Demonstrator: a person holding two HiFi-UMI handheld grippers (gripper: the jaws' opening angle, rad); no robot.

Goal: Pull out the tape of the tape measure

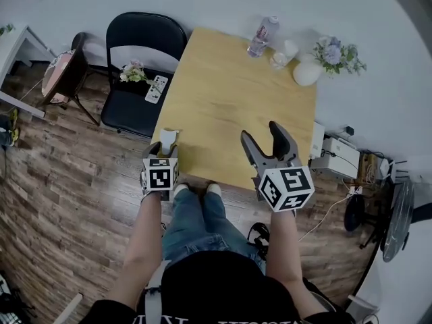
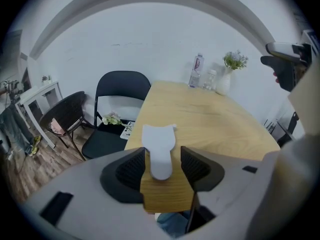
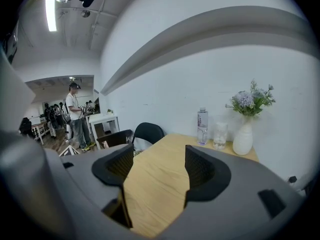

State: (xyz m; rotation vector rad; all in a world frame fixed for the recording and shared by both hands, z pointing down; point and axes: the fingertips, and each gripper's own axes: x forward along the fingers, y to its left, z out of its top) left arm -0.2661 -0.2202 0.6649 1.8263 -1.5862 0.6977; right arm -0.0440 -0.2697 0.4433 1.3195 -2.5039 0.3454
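A small white tape measure (image 1: 167, 139) stands at the near left corner of the wooden table (image 1: 229, 93). My left gripper (image 1: 166, 150) points down at it, one jaw on each side. In the left gripper view the white tape measure (image 2: 159, 151) sits between the black pads (image 2: 134, 168), with a strip of wood showing on each side, so the left gripper (image 2: 163, 165) is open around it. My right gripper (image 1: 262, 132) hovers over the table's near edge, open with nothing between its fingers. The right gripper (image 3: 159, 166) looks along bare tabletop.
A water bottle (image 1: 262, 36), a glass (image 1: 280, 56) and a white vase of flowers (image 1: 307, 73) stand at the table's far edge. A black folding chair (image 1: 142, 59) with flowers on its seat stands left of the table. Boxes and cables (image 1: 334, 155) lie on the floor to the right.
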